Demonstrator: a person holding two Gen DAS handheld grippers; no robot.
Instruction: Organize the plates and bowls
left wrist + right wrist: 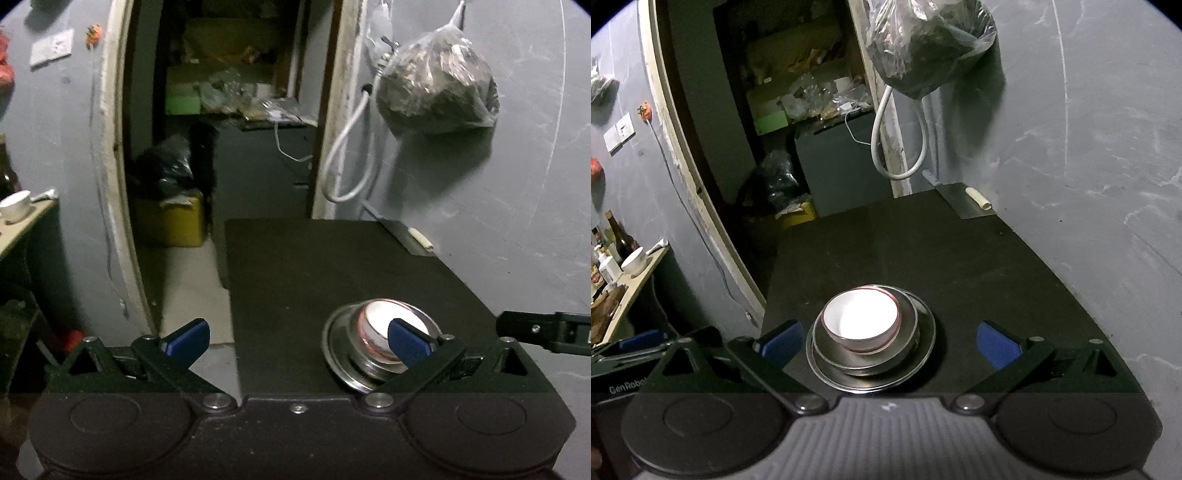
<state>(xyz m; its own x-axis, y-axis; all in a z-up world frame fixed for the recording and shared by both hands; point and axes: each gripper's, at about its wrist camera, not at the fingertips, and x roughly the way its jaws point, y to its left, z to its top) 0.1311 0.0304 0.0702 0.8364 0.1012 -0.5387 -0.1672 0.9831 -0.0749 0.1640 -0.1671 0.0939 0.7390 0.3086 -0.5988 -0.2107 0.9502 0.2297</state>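
A white bowl (860, 319) with a reddish rim sits in a steel bowl (905, 350), which sits on a steel plate (925, 360) on the black table (942, 251). The stack also shows in the left wrist view, with the white bowl (376, 321) above the plate (336, 343). My right gripper (890, 343) is open and empty, just behind the stack with its jaws wide on either side. My left gripper (299, 338) is open and empty; the stack lies behind its right finger (406, 343). The right gripper's side (543, 330) shows at the right edge.
A grey wall runs along the table's right side, with a hanging plastic bag (931, 44) and a white cable loop (897, 144). A small white roll (979, 198) lies at the table's far corner. A doorway with a yellow bin (173, 221) opens at left. A side shelf holds a white cup (633, 260).
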